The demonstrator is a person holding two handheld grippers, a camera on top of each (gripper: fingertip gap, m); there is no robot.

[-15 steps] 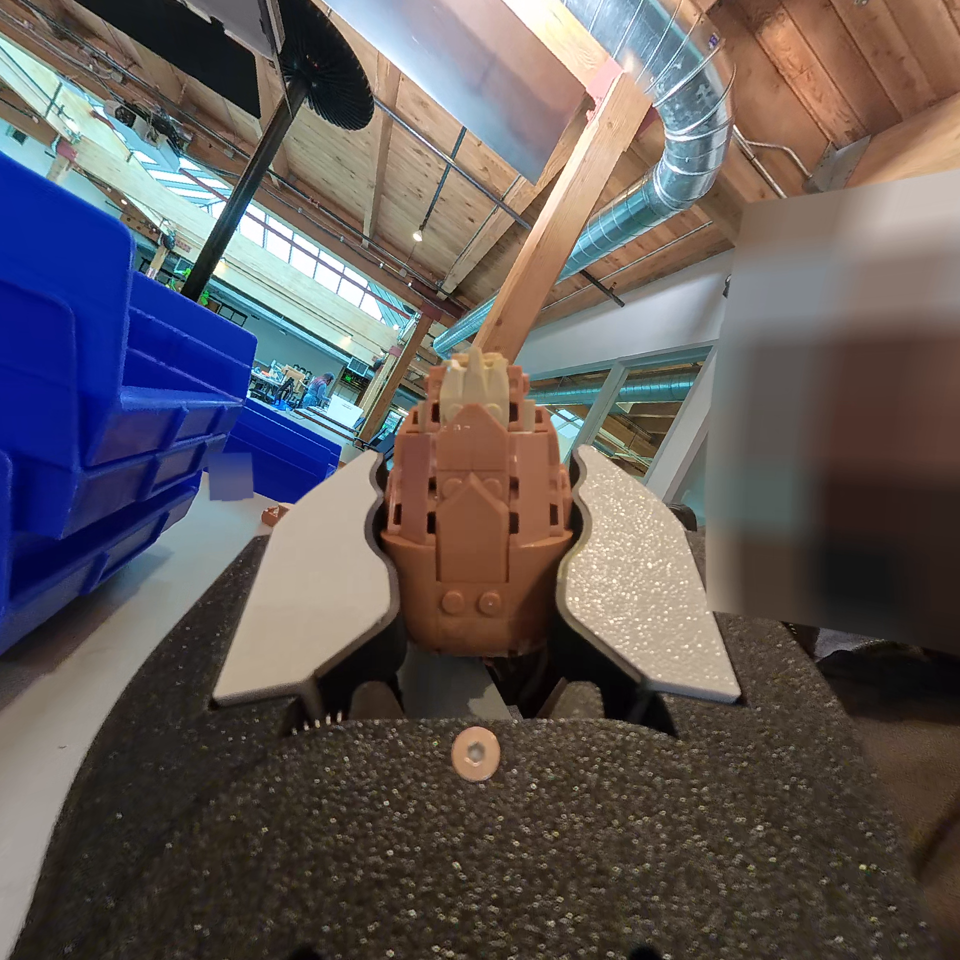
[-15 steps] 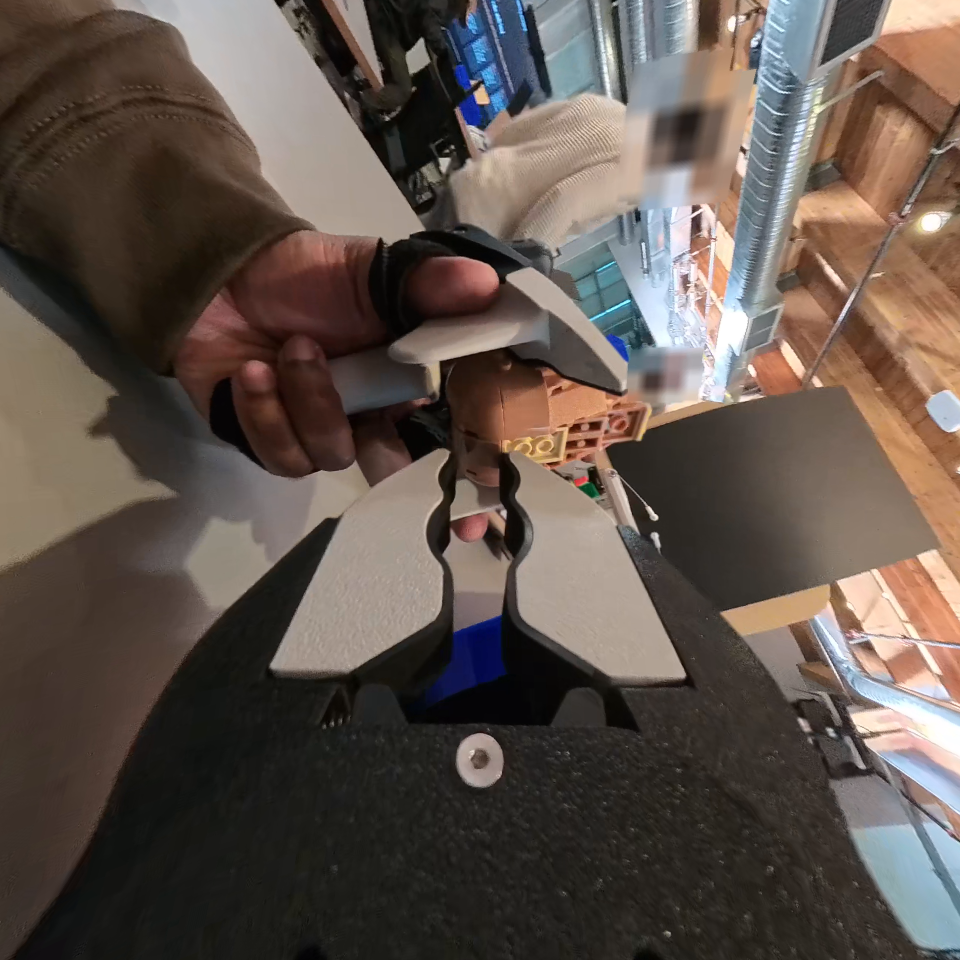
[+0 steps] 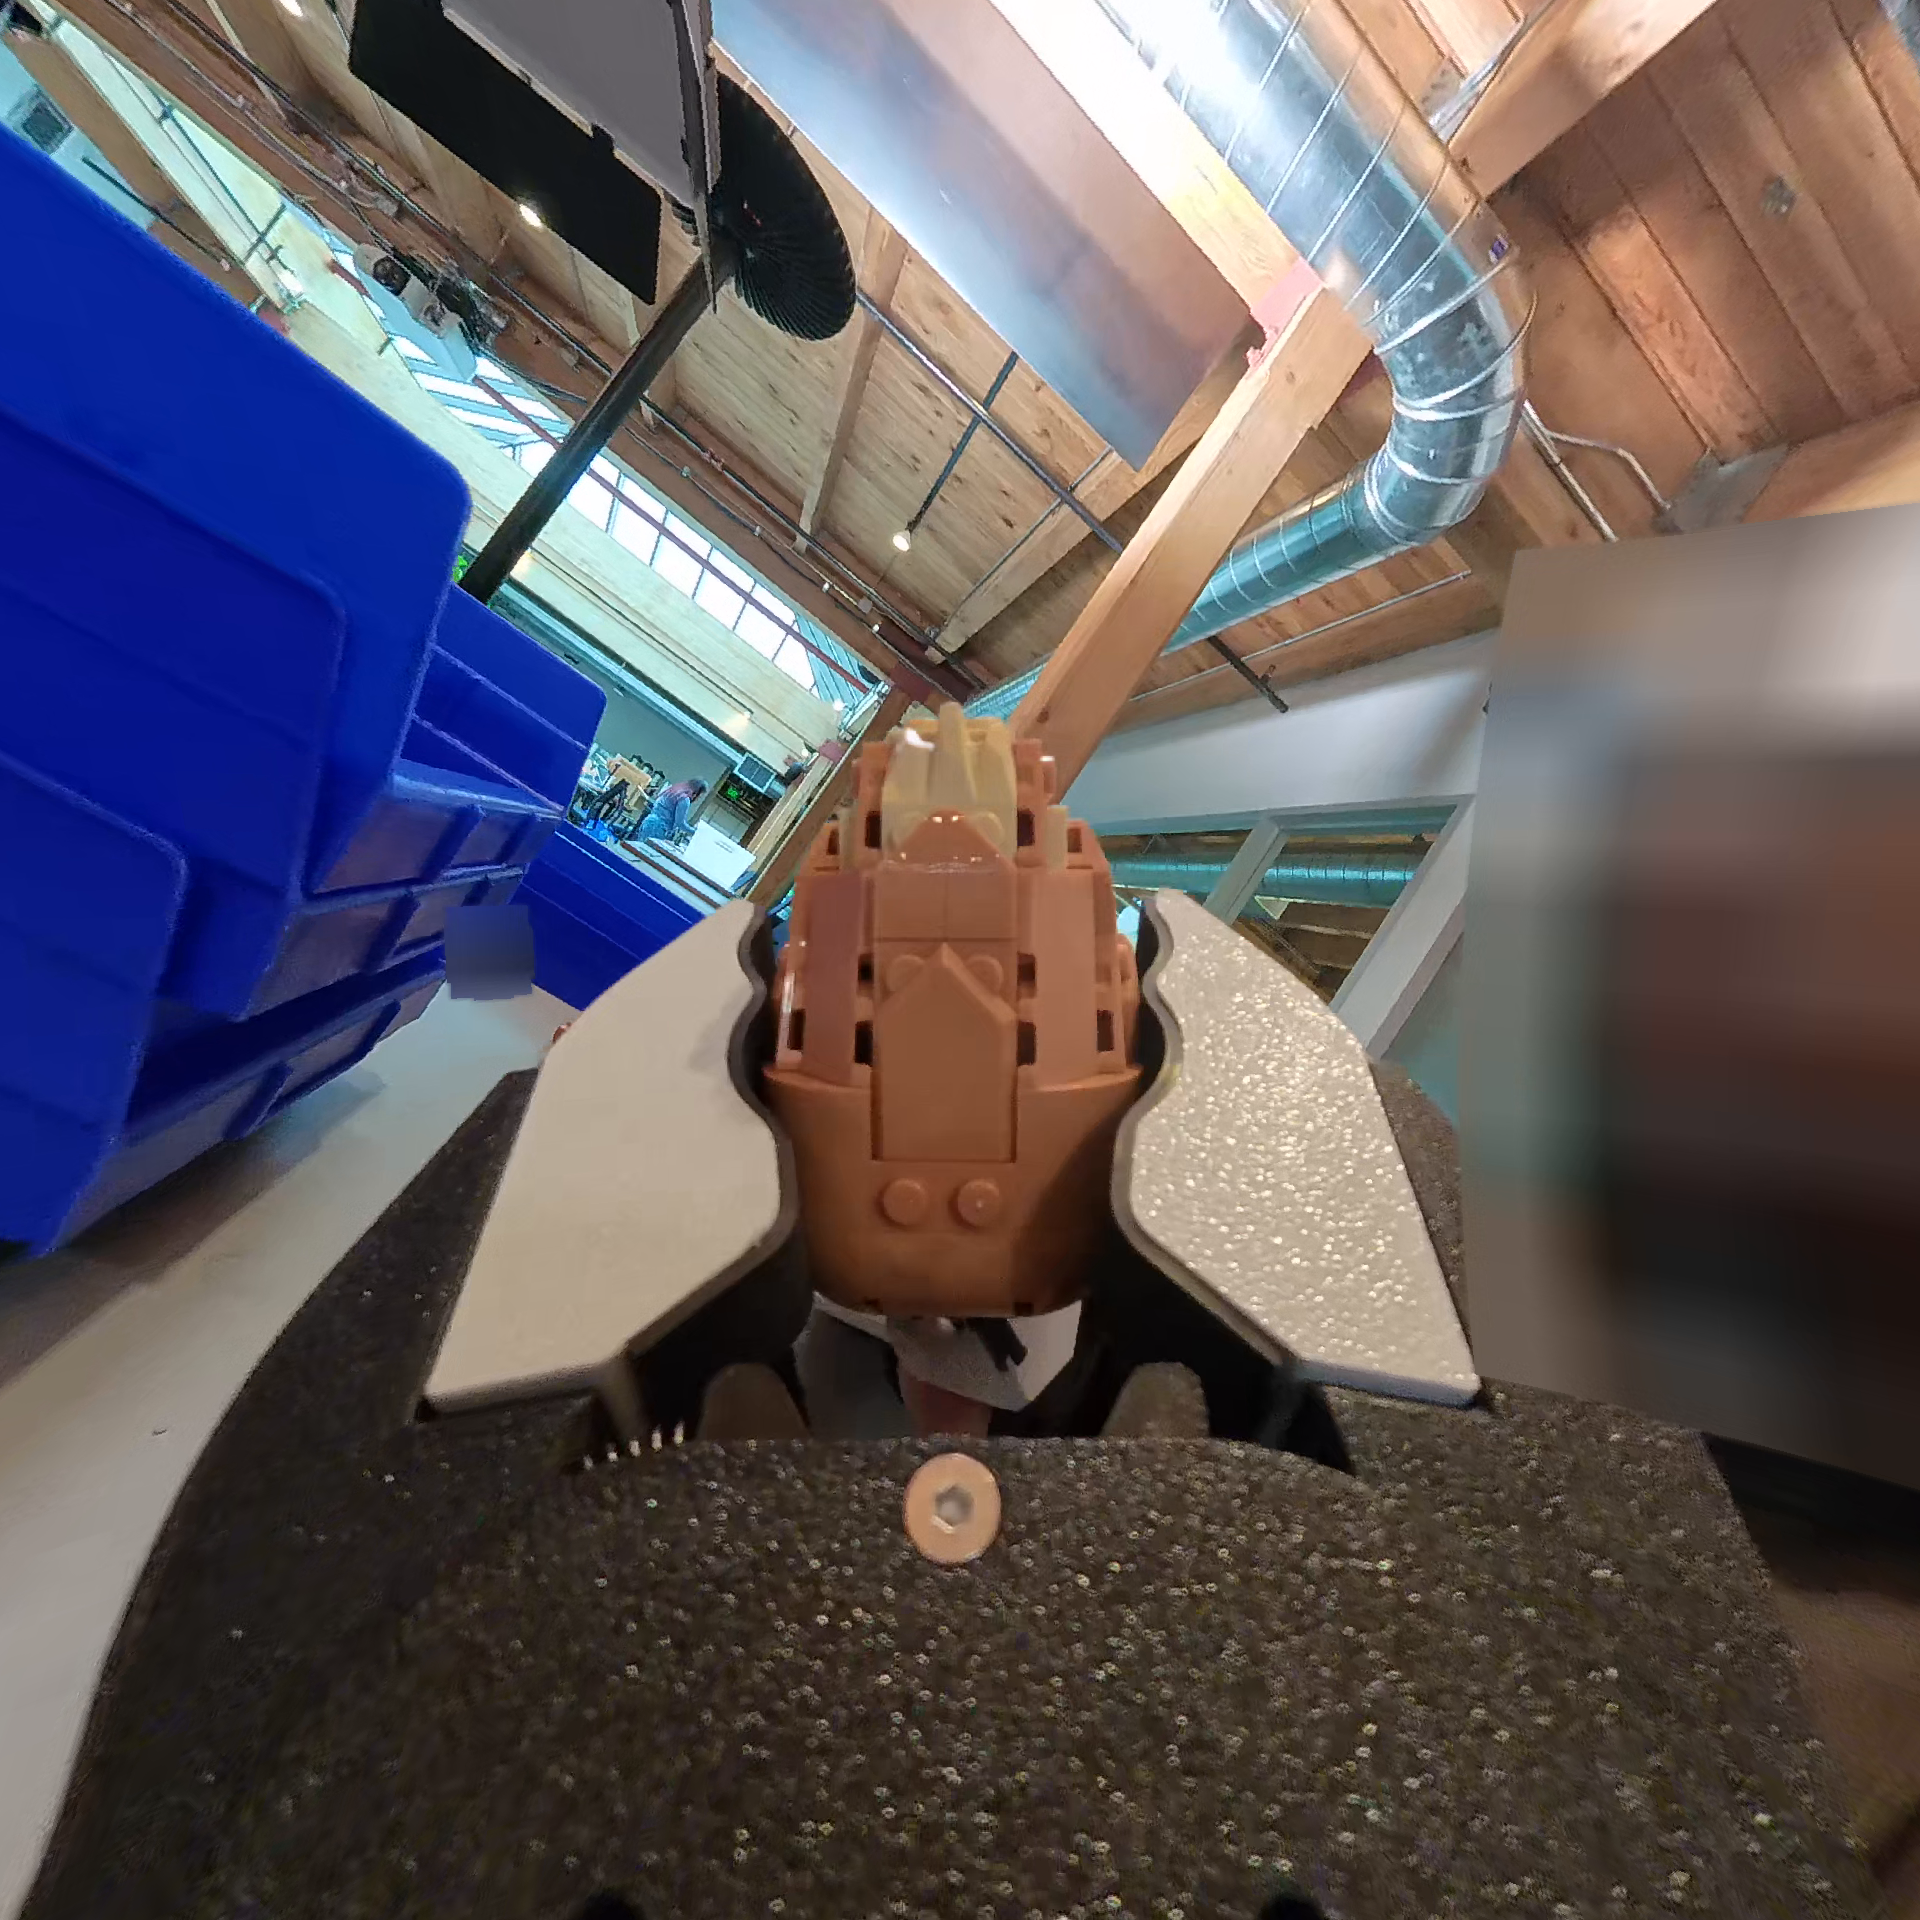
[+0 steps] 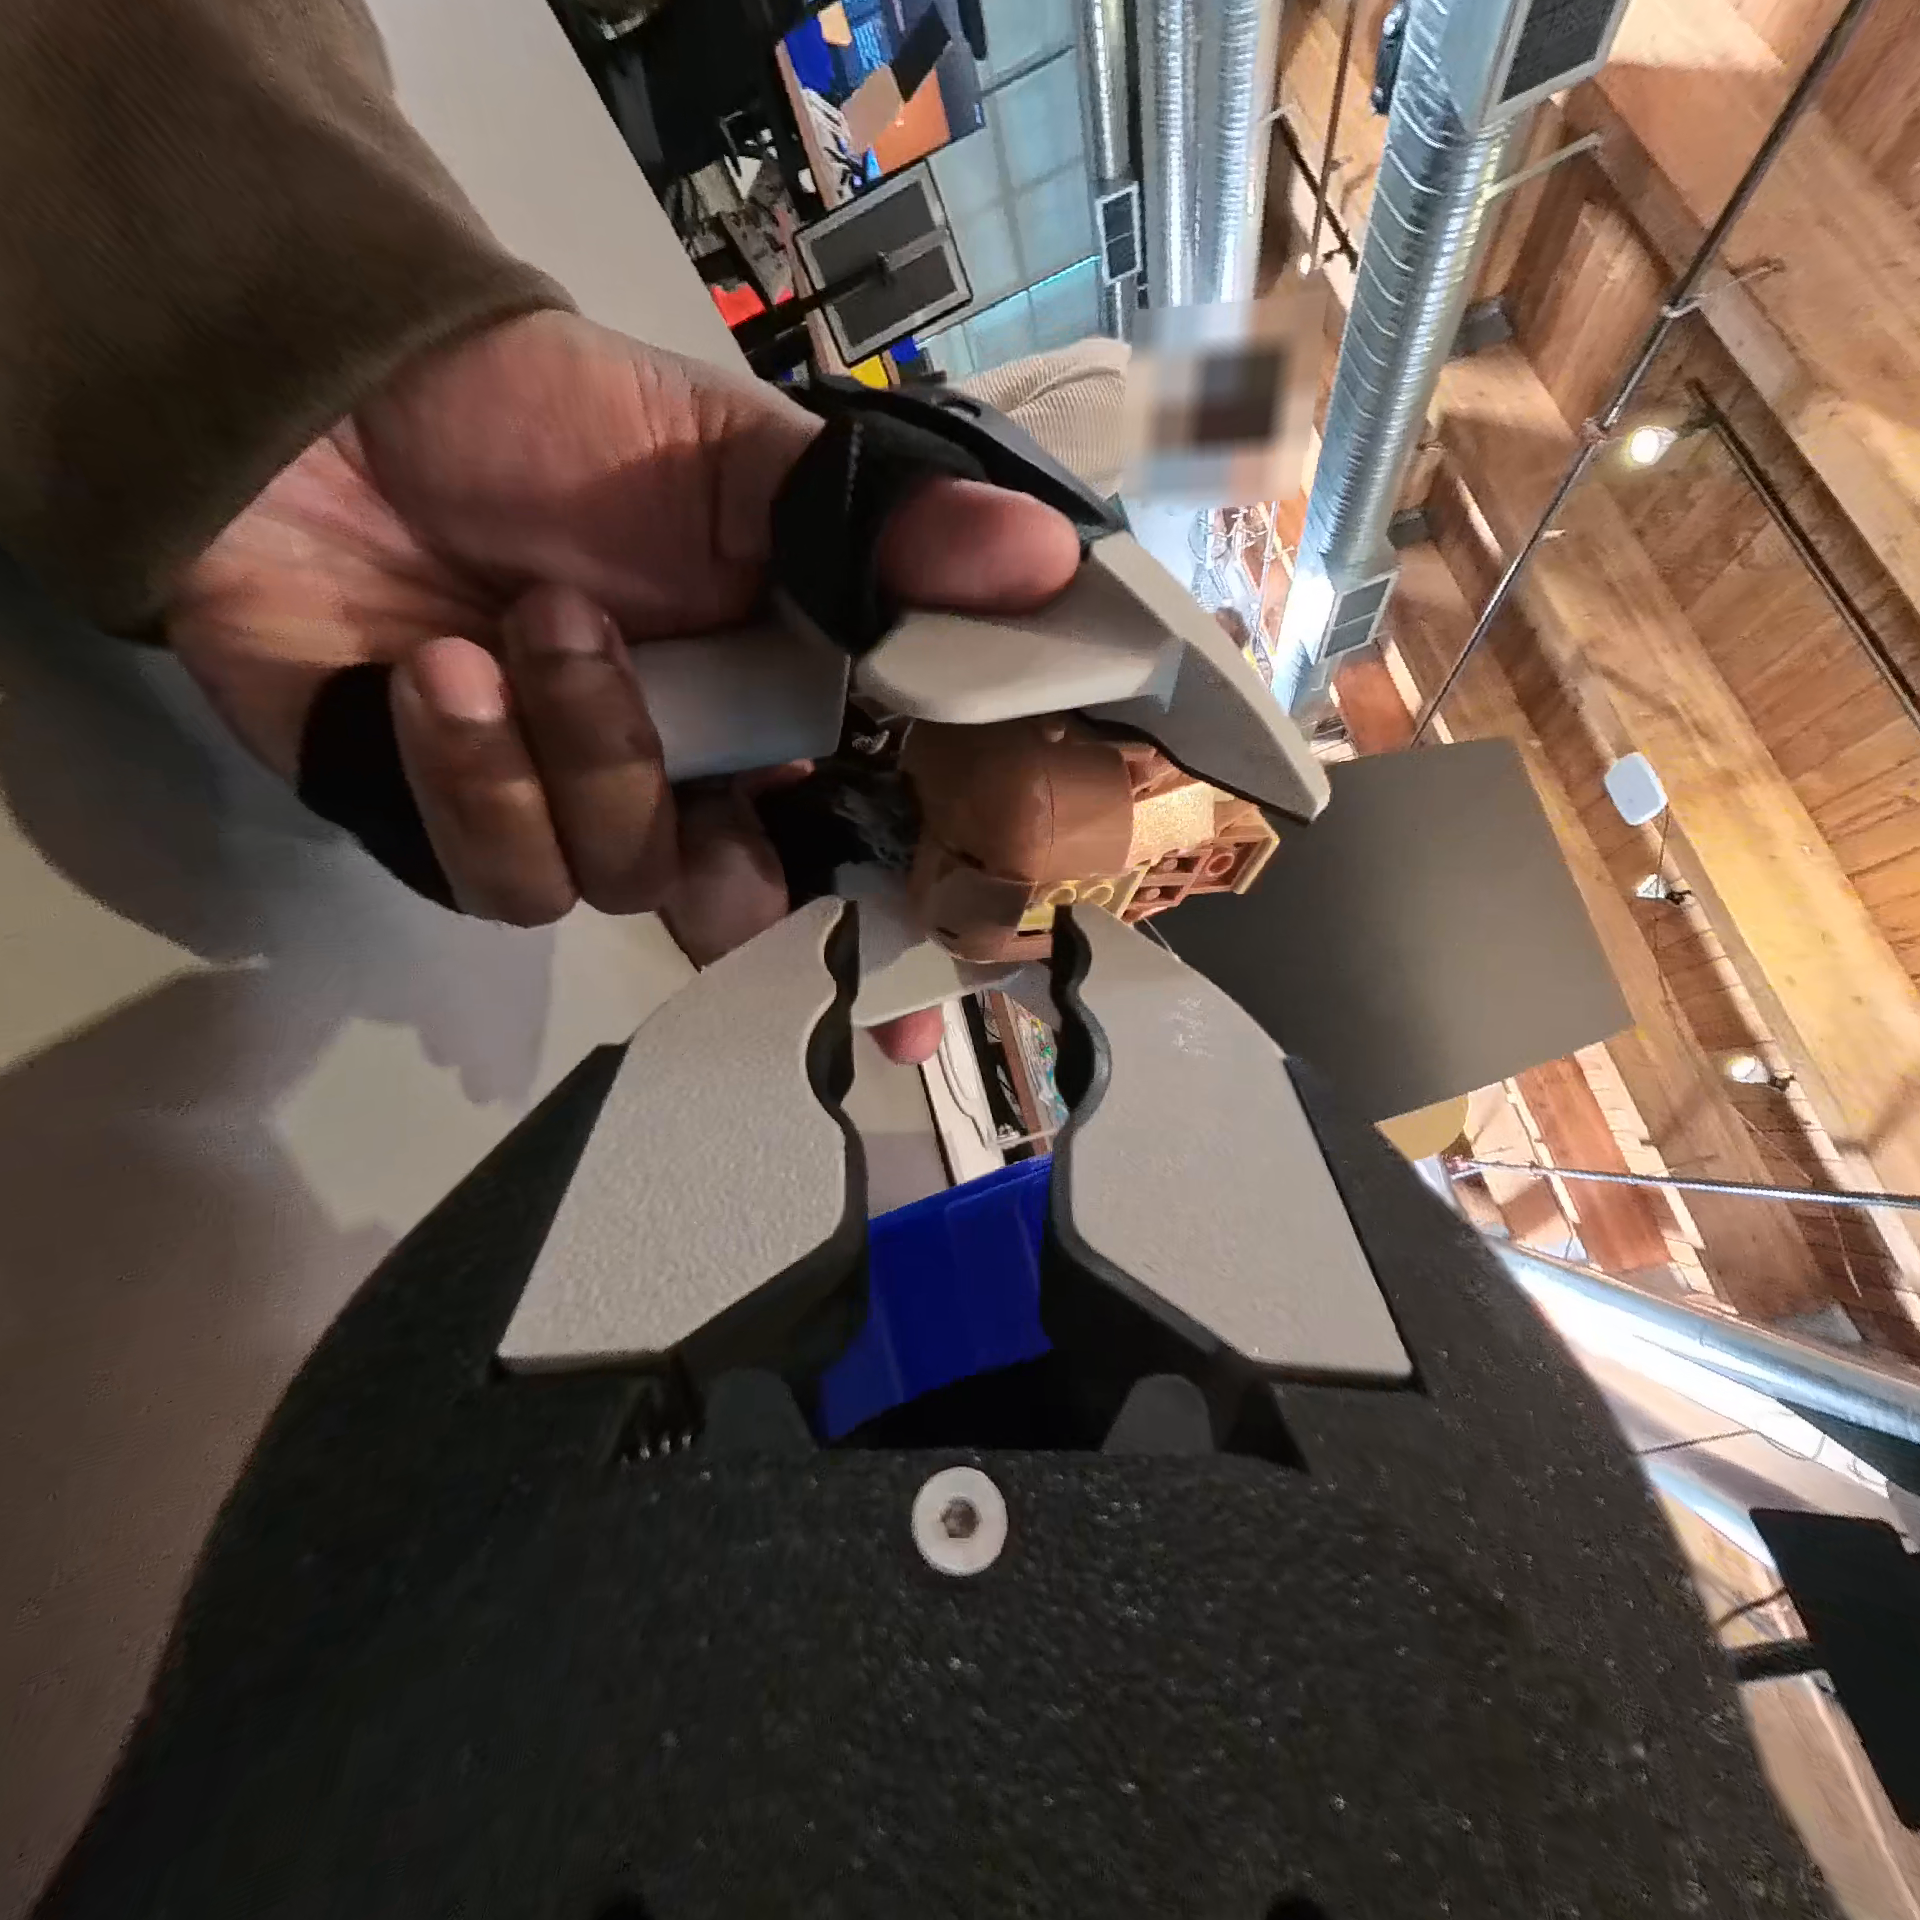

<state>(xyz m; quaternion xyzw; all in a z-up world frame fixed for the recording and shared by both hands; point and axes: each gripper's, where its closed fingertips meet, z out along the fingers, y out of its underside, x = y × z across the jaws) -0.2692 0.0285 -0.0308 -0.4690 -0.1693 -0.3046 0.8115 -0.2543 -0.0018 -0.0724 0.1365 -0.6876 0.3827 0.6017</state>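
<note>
Right tongs (image 4: 956,935) have spread wider since half a second ago, released, tips flanking the tan and brown toy-brick model (image 3: 945,1049) (contact unclear). Left tongs (image 3: 948,935) stay clenched on the model, lifted above the grey tabletop (image 3: 125,1382), near stacked blue plastic bins (image 3: 208,727).

Smooth plastic brick model (image 3: 951,1049); glossy blue plastic bins (image 3: 208,748)

Brick model held between two grippers, raised off a table.

The brick model (image 3: 940,1049) sits between the left gripper (image 3: 948,935) fingers. Stacked bins (image 3: 208,727) stand on the table (image 3: 94,1371) to its left. The right gripper (image 4: 956,935) tips lie just beside the model's underside.
</note>
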